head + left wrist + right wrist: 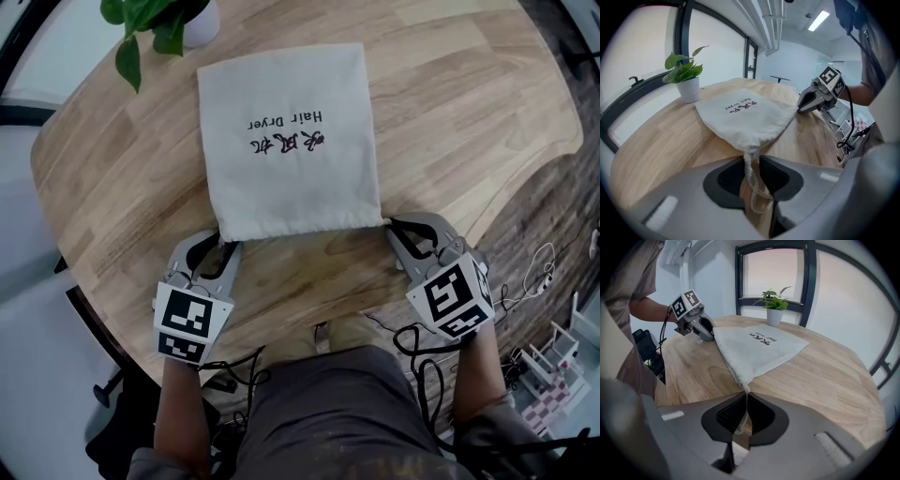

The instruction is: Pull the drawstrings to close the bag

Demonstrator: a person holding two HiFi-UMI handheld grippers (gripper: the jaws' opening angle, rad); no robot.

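A cream cloth bag (pixel 291 141) with dark print lies flat on the round wooden table (pixel 450 112), its mouth toward me. My left gripper (pixel 223 246) sits at the bag's near left corner, shut on the left drawstring (pixel 750 161), which runs from the gathered corner down between its jaws. At the near right corner my right gripper (pixel 394 228) is shut on the thin right drawstring (pixel 744 399). From the left gripper view the bag (pixel 745 115) and the right gripper (pixel 806 101) both show. The right gripper view takes in the bag (pixel 759 348) and the left gripper (pixel 705 331).
A potted green plant (pixel 159 23) in a white pot stands on the table beyond the bag's far left corner. The table's front edge (pixel 309 323) runs just behind both grippers. Cables (pixel 422 366) hang by the right arm.
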